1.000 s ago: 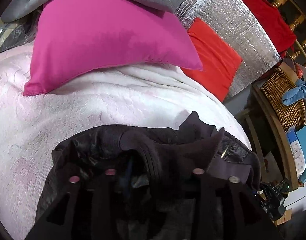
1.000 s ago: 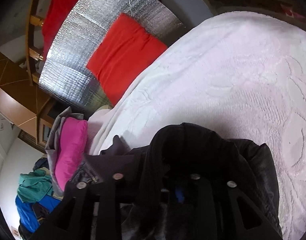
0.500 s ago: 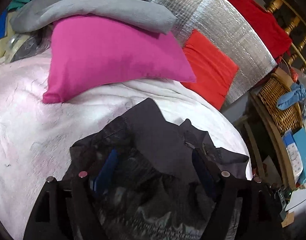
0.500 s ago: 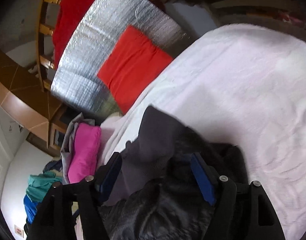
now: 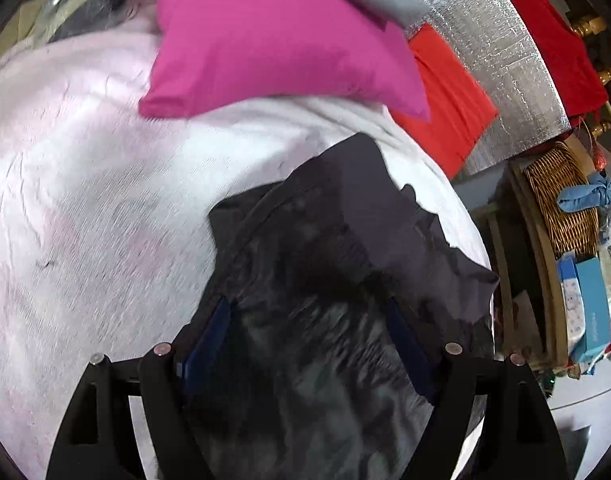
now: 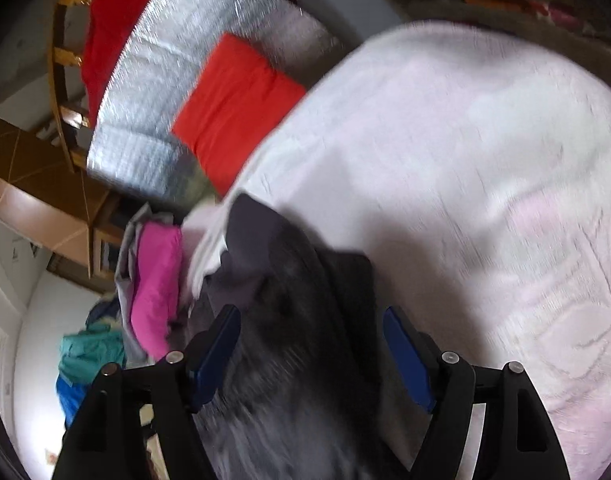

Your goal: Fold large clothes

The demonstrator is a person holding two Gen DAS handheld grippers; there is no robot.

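At the bottom of each view I am seeing the left gripper (image 5: 305,332) and right gripper (image 6: 311,340) standing with jaws apart, having just been opening, pads clear of the dark jacket (image 5: 325,280) lying between them. The jacket is resting on the pale pink bedspread (image 5: 85,200). Beyond, upper centre, a magenta pillow (image 5: 273,40) is lying.

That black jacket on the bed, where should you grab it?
Probably the dark jacket by its grey pointed flap near the pink pillow. It lies flat at the edge, so slide one finger under from the bedspread side.
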